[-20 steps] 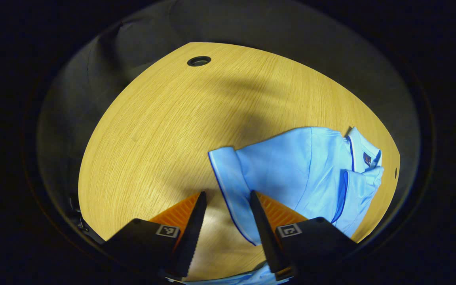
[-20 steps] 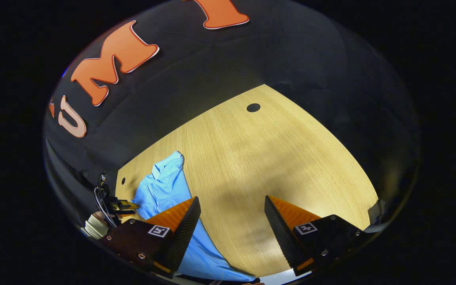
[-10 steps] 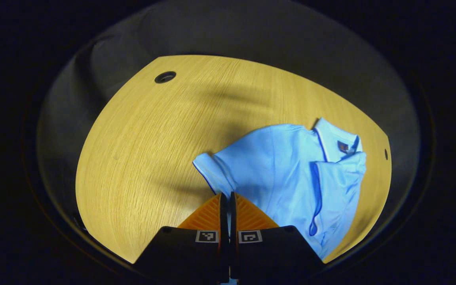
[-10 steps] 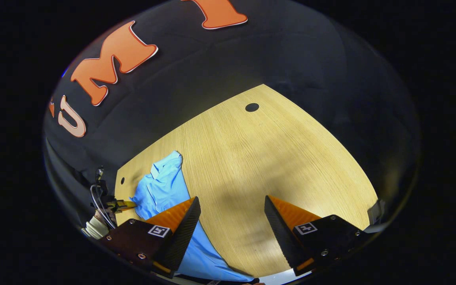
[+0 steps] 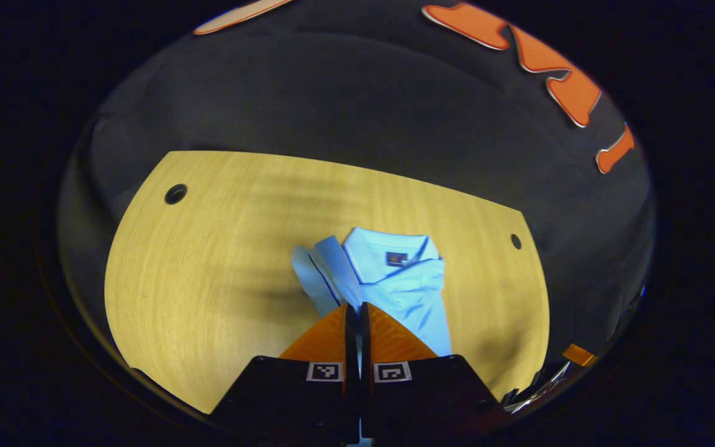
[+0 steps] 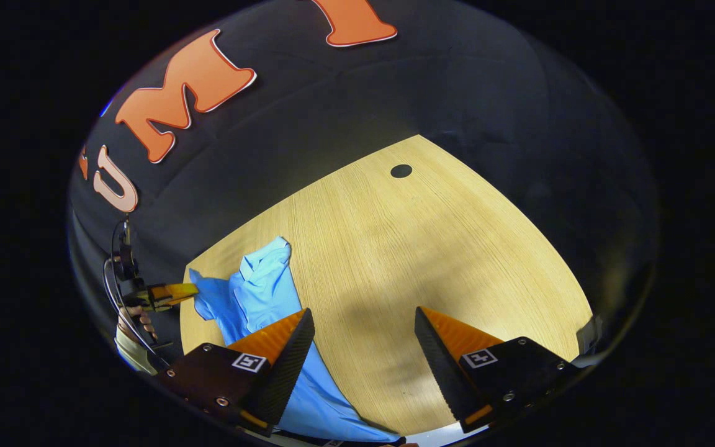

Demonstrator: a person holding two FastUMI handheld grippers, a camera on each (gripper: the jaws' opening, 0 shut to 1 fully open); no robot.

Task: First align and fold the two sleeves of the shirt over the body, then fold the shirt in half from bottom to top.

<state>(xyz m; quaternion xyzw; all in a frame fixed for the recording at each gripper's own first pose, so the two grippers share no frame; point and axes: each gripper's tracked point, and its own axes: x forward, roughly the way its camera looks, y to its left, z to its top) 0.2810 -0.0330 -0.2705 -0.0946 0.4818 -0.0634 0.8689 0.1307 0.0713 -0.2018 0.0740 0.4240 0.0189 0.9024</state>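
We judge the light blue shirt [image 5: 395, 285] soft, light and limp, so it will sag and drag wherever we lift it (a stitched edge such as the sleeve cuff [image 5: 323, 273] gives the firmest hold). It lies on the wooden table [image 5: 208, 261], collar toward the far edge. Our left hand-held gripper [image 5: 353, 310] is pinched closed on a thin fold of the fabric; our right hand-held gripper [image 6: 364, 338] hangs wide apart, holding nothing, over the bare table just beside the shirt.
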